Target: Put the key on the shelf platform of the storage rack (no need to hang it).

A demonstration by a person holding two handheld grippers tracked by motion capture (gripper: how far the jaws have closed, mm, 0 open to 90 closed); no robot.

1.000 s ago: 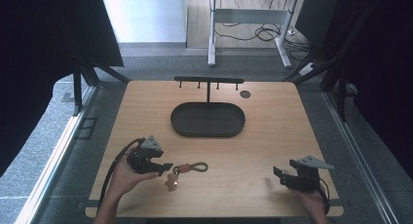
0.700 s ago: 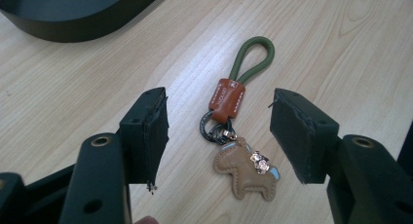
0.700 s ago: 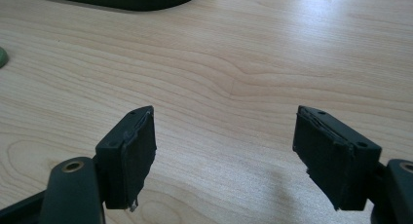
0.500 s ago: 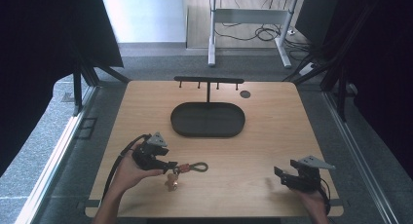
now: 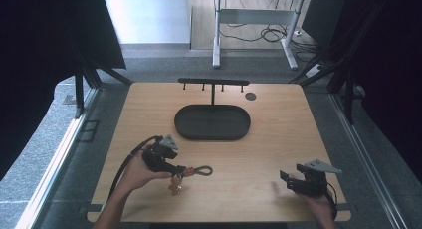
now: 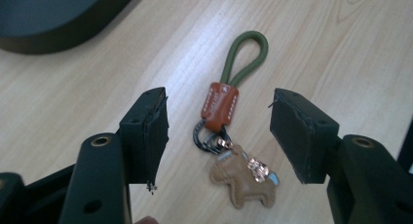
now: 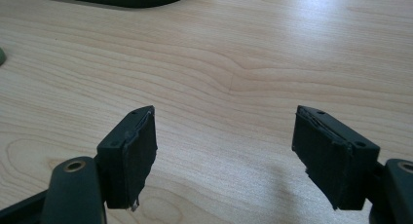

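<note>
A keychain (image 6: 221, 107) lies flat on the wooden table: a green cord loop (image 6: 249, 56), an orange leather clasp, a dark ring and a tan horse charm (image 6: 243, 182). In the high view the keychain (image 5: 195, 171) sits at the front left. My left gripper (image 6: 219, 131) hovers open over it, jaws either side of the clasp and ring, not touching. The left gripper (image 5: 180, 170) is held by a hand in the high view. My right gripper (image 5: 283, 180) is open at the front right, over bare wood (image 7: 224, 151).
A black oval tray (image 5: 212, 122) lies at the table's middle, with a black T-shaped hook rack (image 5: 213, 83) standing behind it. A small dark disc (image 5: 250, 96) sits near the far edge. Bare wood stretches between the two grippers.
My left gripper has moved right and slightly forward, closing in on the keychain until its jaws straddle it. The right gripper has stayed put.
</note>
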